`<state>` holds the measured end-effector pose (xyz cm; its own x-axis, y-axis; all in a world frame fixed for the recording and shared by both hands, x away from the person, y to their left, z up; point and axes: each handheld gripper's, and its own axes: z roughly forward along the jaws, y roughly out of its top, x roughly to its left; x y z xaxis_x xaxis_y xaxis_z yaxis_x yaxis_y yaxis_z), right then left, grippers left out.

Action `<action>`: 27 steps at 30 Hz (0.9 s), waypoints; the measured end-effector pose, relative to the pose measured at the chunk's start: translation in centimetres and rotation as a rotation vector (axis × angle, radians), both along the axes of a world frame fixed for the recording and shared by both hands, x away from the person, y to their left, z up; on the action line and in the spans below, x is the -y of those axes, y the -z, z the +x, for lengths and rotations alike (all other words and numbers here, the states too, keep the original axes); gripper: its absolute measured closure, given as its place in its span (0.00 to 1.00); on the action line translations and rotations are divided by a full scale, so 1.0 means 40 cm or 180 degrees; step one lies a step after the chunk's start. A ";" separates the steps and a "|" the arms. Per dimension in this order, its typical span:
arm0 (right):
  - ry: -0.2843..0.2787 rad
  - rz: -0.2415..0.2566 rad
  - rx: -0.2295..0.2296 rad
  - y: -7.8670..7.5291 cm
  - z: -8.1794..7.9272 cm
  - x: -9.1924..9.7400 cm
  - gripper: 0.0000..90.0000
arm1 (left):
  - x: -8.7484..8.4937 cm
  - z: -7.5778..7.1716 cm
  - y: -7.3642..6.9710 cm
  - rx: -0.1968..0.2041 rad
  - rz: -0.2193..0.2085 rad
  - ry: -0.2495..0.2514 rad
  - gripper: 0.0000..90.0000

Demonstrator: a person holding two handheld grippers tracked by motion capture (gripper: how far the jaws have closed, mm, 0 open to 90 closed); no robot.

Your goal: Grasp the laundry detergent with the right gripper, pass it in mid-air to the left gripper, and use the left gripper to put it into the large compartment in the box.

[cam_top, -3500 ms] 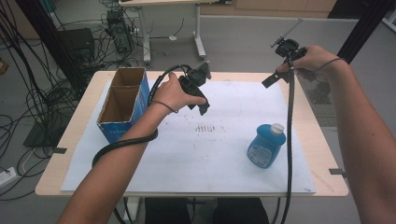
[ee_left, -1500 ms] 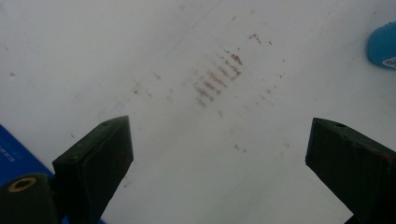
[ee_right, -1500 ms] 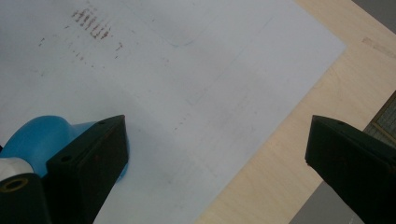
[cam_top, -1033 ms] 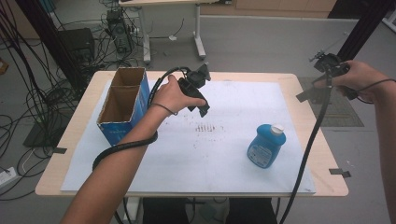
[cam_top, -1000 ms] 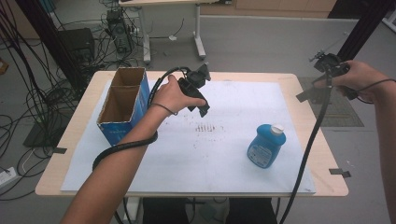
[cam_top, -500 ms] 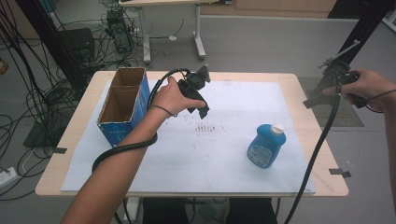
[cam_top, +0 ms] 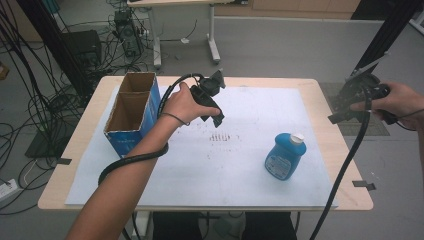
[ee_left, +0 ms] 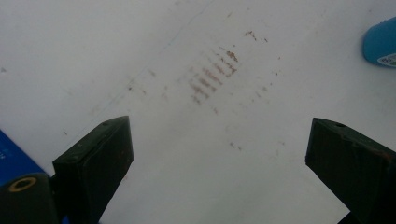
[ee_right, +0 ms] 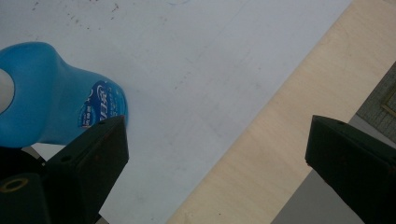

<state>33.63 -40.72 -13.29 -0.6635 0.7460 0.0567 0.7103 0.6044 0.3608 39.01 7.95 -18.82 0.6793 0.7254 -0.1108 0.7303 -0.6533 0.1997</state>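
A blue bottle (cam_top: 285, 155) with a white cap lies on the white paper sheet (cam_top: 200, 170) right of centre. My left gripper (cam_top: 216, 107) hangs over the sheet's middle, pointing down at some brown smudges (ee_left: 210, 77). Its jaws stand wide apart in the left gripper view (ee_left: 219, 135), with nothing between them. My right gripper (cam_top: 350, 95) is held in the air past the table's right edge. In its own view the right gripper (ee_right: 217, 135) is open and empty, and the bottle (ee_right: 51, 98) sits off to its left. A corner of the bottle (ee_left: 380, 42) also appears at the upper right of the left gripper view.
An open blue cardboard box (cam_top: 132, 112) stands at the left of the wooden table (cam_top: 350, 170). Cables trail from both grippers. Beyond the table are more cables, a black stand and another desk's legs on the grey floor.
My right gripper has swung rightward, from above the table's far right corner to beyond its right edge. The left gripper has stayed almost still over the sheet.
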 end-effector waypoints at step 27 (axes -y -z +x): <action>-0.0039 0.0096 0.0038 0.050 -0.080 0.028 0.06 | 0.004 0.005 0.004 -0.0016 -0.0029 0.0022 0.09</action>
<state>30.44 -41.83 -15.30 -0.6733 0.7360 0.0712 0.6986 0.6016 0.3874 39.21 7.79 -18.98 0.6838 0.7196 -0.1208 0.7267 -0.6566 0.2019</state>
